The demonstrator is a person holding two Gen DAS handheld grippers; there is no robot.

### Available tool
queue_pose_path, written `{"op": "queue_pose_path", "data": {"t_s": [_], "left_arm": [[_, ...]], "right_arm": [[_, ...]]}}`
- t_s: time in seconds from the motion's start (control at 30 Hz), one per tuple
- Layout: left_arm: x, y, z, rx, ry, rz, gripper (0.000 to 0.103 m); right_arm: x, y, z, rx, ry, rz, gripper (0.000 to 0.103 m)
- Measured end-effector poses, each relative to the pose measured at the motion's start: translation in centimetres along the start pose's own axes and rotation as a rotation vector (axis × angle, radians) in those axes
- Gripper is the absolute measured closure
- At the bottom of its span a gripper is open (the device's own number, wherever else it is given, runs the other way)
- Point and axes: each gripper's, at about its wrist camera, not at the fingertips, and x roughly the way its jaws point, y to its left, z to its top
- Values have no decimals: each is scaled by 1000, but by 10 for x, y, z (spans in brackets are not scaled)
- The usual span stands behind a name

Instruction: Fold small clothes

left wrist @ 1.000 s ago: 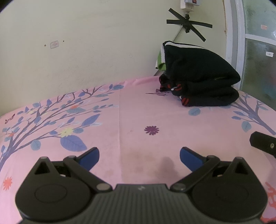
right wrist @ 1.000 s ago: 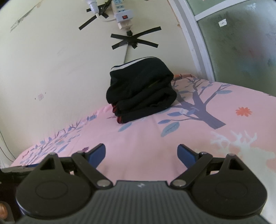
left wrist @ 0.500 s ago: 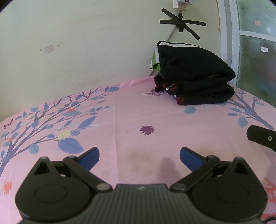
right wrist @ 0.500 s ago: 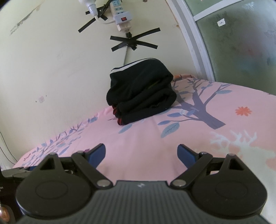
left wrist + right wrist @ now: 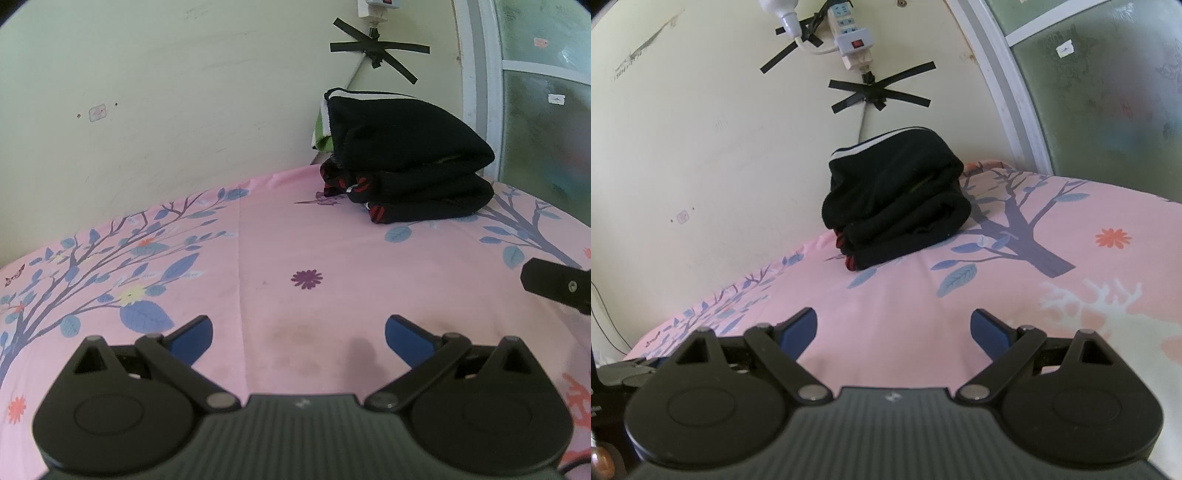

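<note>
- A stack (image 5: 410, 166) of folded black clothes, some with red trim, sits at the far corner of a pink sheet (image 5: 280, 243), against the wall (image 5: 184, 110). It is probably parked there to keep the middle free for folding.
- The left gripper (image 5: 298, 334) hangs over bare sheet, fingers wide, holding nothing.
- The right gripper (image 5: 894, 326) is likewise spread and holding nothing, well short of the stack.
- A power strip (image 5: 851, 37) is taped to the wall with black crosses.
- No readable writing or brand shows.

Soft daylight enters through the frosted green glass window (image 5: 1108, 96), lighting the pink tree-printed bedsheet (image 5: 295, 251) evenly. Shadows are faint. Fisheye distortion bends the edges; corners darken; focus is slightly soft.
</note>
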Motion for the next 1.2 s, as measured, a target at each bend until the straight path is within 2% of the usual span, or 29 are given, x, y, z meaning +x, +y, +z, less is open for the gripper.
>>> {"op": "queue_pose_path", "data": {"t_s": [1.2], "left_arm": [[0, -2, -1, 6, 1, -6, 0]], "right_arm": [[1, 2, -1, 0, 2, 0, 17]]}}
